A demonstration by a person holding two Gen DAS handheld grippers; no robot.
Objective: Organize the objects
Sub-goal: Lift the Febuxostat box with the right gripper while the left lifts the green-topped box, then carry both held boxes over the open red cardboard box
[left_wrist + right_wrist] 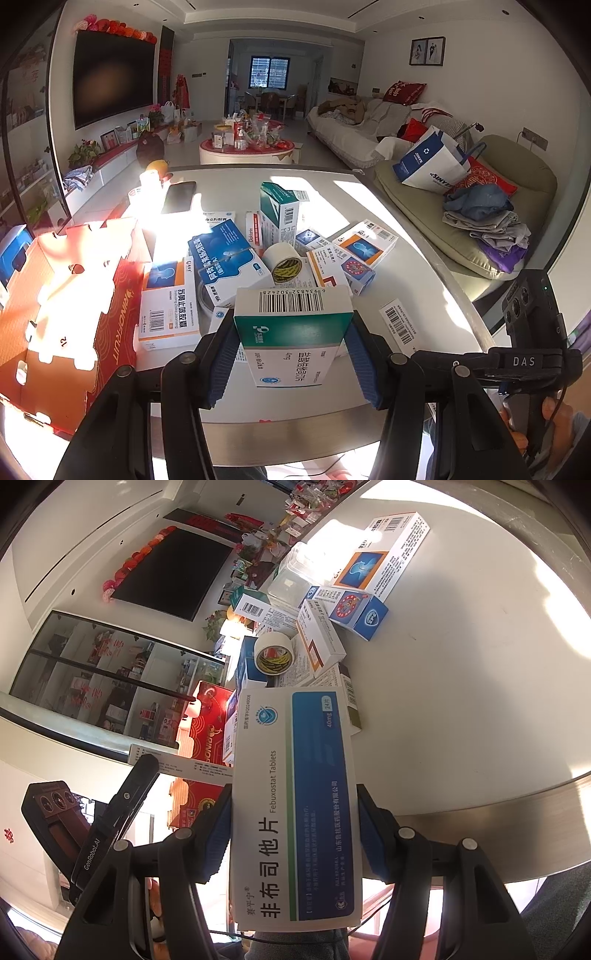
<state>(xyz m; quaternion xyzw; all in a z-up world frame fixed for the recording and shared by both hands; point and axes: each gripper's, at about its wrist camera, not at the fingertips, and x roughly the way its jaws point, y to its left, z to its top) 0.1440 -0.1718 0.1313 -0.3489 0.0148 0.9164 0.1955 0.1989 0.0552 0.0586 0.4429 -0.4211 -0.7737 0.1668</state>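
Green-and-white medicine box [293, 332] clenched in left tongs [293, 363]; blue Febuxostat box [295, 805] gripped by right tongs [293, 834].

A green-and-white medicine box [293, 334] sits clamped between the left tongs [291, 354], barcode face up. A blue-and-white Febuxostat box [295, 805] stands lengthwise between the right tongs [295, 834]. Beyond both lies a heap of boxes [229, 254] around a tape roll [284, 263], possibly touching it.

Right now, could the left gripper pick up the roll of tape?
Probably not yet. The left gripper is shut on a green and white box, so its jaws are full; the roll of tape lies just beyond, uncovered.
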